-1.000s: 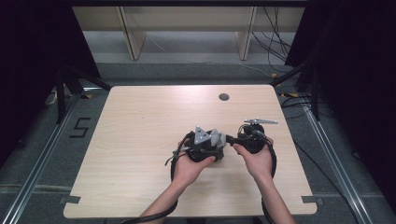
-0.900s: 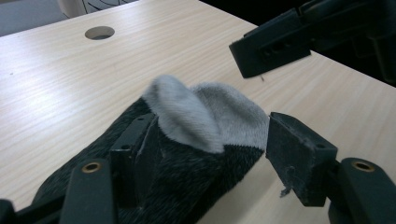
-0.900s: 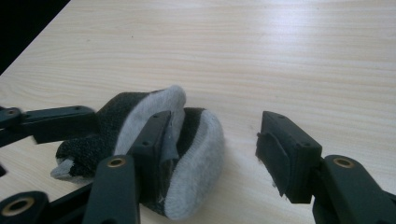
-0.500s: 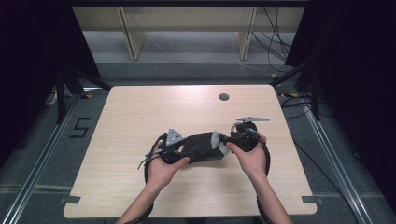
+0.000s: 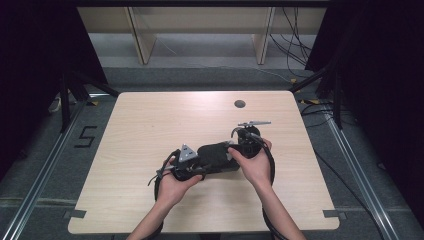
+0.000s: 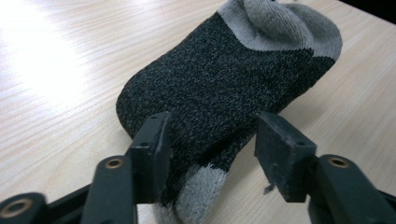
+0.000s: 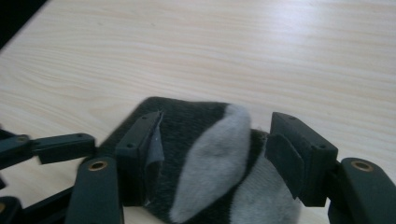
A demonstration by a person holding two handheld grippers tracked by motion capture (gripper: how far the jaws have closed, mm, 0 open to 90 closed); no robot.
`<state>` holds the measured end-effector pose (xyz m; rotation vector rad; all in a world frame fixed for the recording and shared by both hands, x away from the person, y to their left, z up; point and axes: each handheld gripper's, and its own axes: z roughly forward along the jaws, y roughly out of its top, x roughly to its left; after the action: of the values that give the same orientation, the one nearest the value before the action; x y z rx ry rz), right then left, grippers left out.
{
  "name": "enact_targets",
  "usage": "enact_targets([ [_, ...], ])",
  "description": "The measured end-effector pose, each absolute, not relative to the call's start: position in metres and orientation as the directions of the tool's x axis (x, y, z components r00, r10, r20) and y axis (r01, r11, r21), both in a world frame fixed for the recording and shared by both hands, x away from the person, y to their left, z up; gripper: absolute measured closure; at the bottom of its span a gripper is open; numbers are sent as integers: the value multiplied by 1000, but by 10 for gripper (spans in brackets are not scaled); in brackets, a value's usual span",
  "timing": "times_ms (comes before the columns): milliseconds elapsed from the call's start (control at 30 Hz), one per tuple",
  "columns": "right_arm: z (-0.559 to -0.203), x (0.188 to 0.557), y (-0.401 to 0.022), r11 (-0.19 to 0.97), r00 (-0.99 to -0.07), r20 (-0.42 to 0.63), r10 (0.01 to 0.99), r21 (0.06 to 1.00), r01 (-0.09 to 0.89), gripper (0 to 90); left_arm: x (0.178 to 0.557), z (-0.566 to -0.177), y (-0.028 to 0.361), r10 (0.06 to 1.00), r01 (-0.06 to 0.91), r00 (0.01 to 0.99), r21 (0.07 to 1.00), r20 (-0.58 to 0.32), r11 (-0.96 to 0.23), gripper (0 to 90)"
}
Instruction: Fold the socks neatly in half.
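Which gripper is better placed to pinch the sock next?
Left, probably. The left gripper straddles the sock at its toe end, one pad touching. The right gripper's jaws have just been opening around the cuff end.

A dark numeral "5" (image 5: 85,136) is showing on the grey floor (image 5: 45,165), just left of the tabletop (image 5: 150,120).

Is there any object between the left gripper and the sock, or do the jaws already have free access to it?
Nothing visible stands in the way. In the left gripper view, the left gripper has its jaws on either side of the dark sock, which lies on the table; a gap shows beside one jaw.
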<state>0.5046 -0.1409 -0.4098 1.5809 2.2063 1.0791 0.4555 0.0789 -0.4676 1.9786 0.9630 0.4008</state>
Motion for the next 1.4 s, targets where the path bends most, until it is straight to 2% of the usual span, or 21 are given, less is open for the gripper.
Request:
enact_targets([
  [33, -413, 506, -141, 152, -379, 216, 900, 659, 737, 372, 456, -469, 78, 763, 481, 642, 817, -81, -318, 426],
  [100, -419, 508, -139, 148, -353, 219, 910, 623, 768, 445, 457, -473, 78, 759, 488, 646, 810, -83, -326, 411],
  [167, -424, 508, -140, 185, -379, 210, 901, 604, 775, 636, 457, -476, 78, 767, 493, 637, 808, -82, -323, 416],
  [233, -424, 503, -142, 184, -372, 192, 908, 616, 766, 735, 458, -477, 79, 770, 493, 633, 809, -80, -321, 456],
  [267, -422, 502, -145, 193, -384, 187, 904, 624, 757, 747, 459, -478, 80, 770, 496, 633, 809, -87, -316, 471],
  [433, -411, 497, -151, 234, -413, 147, 899, 635, 736, 761, 458, -478, 80, 772, 499, 630, 805, -83, -321, 486],
  [533, -419, 498, -156, 259, -420, 125, 899, 623, 738, 782, 457, -481, 79, 772, 501, 631, 803, -84, -322, 485],
  [700, -436, 498, -162, 222, -382, 152, 911, 601, 768, 784, 458, -482, 77, 772, 501, 631, 802, -82, -324, 480],
  [767, -442, 500, -164, 220, -379, 150, 913, 600, 769, 782, 459, -480, 78, 763, 512, 637, 801, -112, -310, 470],
  [833, -445, 500, -163, 193, -349, 165, 922, 587, 786, 780, 458, -472, 80, 751, 520, 631, 826, -197, -220, 444],
  [900, -445, 500, -165, 192, -360, 189, 914, 581, 791, 776, 459, -462, 82, 723, 519, 640, 840, -260, -157, 437],
  [1033, -446, 501, -164, 194, -357, 172, 918, 590, 784, 771, 469, -449, 78, 768, 504, 604, 849, -215, -158, 440],
  [1100, -445, 501, -165, 201, -367, 177, 913, 587, 784, 765, 477, -456, 74, 788, 517, 594, 826, -160, -223, 443],
  [1200, -447, 501, -167, 192, -359, 183, 915, 586, 787, 754, 479, -469, 69, 791, 553, 592, 791, -154, -260, 434],
  [1400, -449, 502, -169, 172, -344, 210, 915, 568, 805, 746, 473, -480, 69, 813, 565, 570, 775, -119, -283, 439],
])
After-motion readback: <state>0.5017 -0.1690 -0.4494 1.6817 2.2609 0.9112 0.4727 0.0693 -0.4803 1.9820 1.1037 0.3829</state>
